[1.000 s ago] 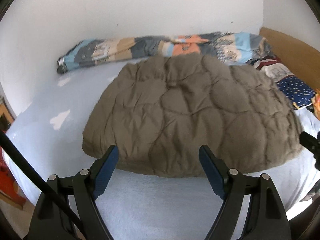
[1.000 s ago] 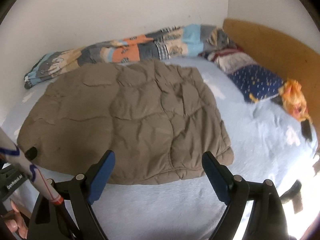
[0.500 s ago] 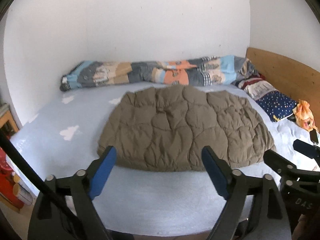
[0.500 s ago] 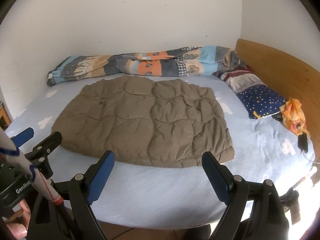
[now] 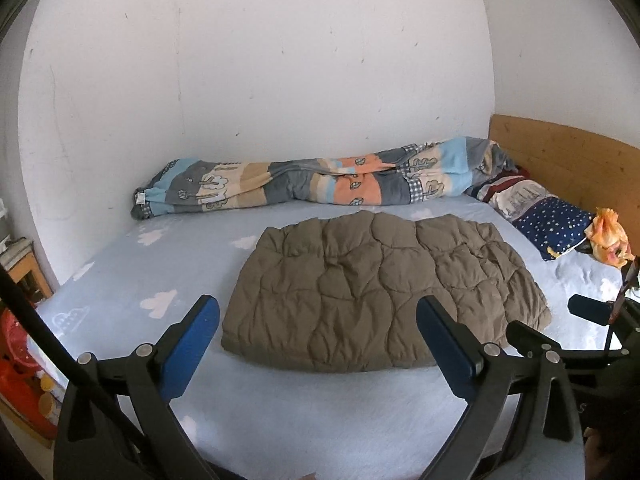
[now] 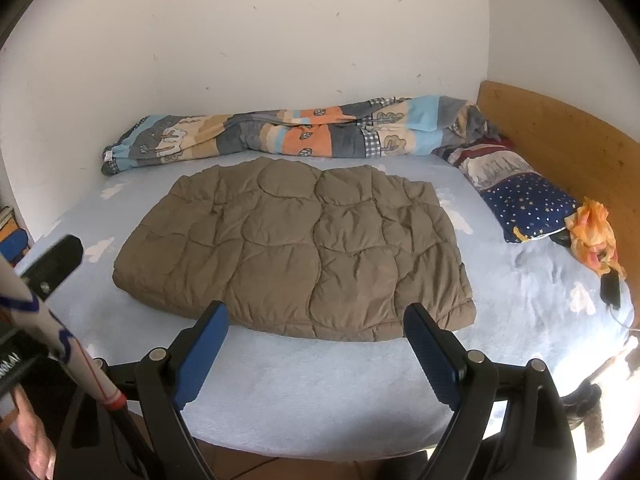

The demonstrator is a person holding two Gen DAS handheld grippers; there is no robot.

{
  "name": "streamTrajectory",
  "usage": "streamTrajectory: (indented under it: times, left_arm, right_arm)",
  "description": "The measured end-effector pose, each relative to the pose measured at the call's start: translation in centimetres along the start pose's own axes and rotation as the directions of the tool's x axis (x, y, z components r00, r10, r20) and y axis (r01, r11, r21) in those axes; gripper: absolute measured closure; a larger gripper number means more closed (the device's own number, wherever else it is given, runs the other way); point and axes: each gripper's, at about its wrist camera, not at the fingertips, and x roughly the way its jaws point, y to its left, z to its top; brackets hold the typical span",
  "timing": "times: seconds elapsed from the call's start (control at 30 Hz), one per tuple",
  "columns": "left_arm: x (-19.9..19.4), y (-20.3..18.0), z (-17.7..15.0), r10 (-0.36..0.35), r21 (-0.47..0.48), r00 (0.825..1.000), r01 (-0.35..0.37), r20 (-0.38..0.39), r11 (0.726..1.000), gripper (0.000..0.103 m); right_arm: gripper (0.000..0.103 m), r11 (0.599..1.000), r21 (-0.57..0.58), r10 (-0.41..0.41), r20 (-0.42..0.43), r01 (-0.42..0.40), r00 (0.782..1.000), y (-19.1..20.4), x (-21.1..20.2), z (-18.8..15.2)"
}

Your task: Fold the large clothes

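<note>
A brown quilted garment [image 5: 380, 292] [image 6: 296, 248] lies folded into a flat rectangle in the middle of the bed. My left gripper [image 5: 318, 312] hovers off the bed's near edge, its jaws still opening, with nothing between the blue pads. My right gripper [image 6: 316, 320] hangs open over the same edge, also holding nothing. Both sit short of the garment's near hem. The right gripper [image 5: 560, 320] shows at the right edge of the left wrist view, and the left gripper's finger [image 6: 52, 264] pokes in at the left of the right wrist view.
The bed has a light blue sheet with white clouds [image 5: 160, 300] [image 6: 500, 280]. A rolled patterned duvet [image 5: 320, 184] [image 6: 280, 132] lies along the wall. A starry pillow [image 6: 524, 204], an orange cloth [image 6: 592, 236] and a wooden headboard [image 6: 560, 140] are at the right.
Both grippers pulled back and rose away from the garment, which now looks smaller and farther off. The left jaws spread wider. The garment itself stayed put.
</note>
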Motion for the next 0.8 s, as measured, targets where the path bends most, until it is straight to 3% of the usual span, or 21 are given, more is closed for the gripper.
streamTrajectory:
  times: [0.27, 0.47, 0.8]
  left_arm:
    - [0.6, 0.3, 0.1, 0.041, 0.000, 0.999, -0.041, -0.005, 0.999, 0.005]
    - [2.0, 0.7, -0.5, 0.112, 0.015, 0.992, -0.111, -0.064, 0.994, 0.005]
    - [3.3, 1.4, -1.3, 0.149, 0.018, 0.982, -0.148, -0.114, 0.989, 0.005]
  right_arm:
    - [0.011, 1.000, 0.004, -0.018, -0.015, 0.019, 1.000, -0.1, 0.8, 0.1]
    - [0.011, 1.000, -0.013, -0.024, -0.022, 0.024, 0.999, 0.2, 1.2, 0.0]
    - [0.011, 0.999, -0.039, -0.031, -0.035, 0.030, 0.999, 0.5, 1.9, -0.2]
